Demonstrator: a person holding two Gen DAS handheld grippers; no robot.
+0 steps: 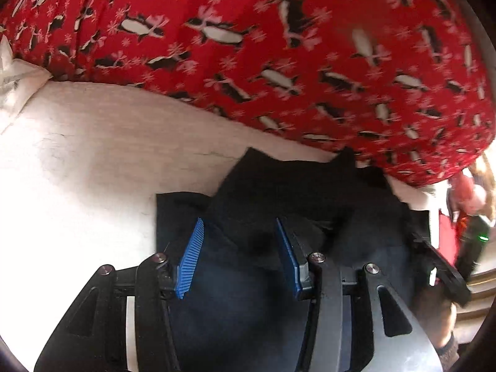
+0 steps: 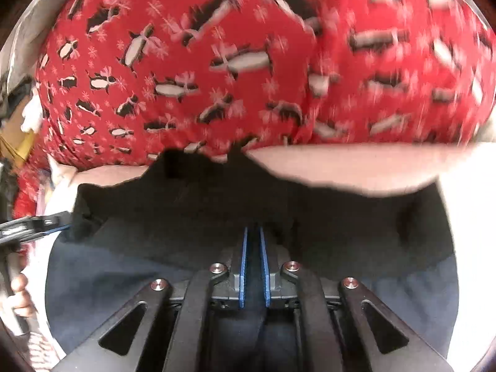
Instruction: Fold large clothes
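A dark navy garment [image 1: 294,179] lies on a white padded surface [image 1: 93,139]. My left gripper [image 1: 239,226] stands over the garment's left part. Its blue pads [image 1: 190,257] are apart, with dark cloth lying between and under them and no visible squeeze. In the right wrist view the same garment [image 2: 217,192] spreads across the lower half. My right gripper [image 2: 253,232] is shut on a thin fold of it, with the pads nearly touching. The left gripper [image 2: 34,228] shows at the garment's left edge.
A red cloth printed with penguins [image 1: 248,46] covers the whole far side, and in the right wrist view it [image 2: 248,62] is blurred. A white crumpled item [image 1: 15,71] lies at far left. A person's hand [image 2: 18,291] holds the left tool.
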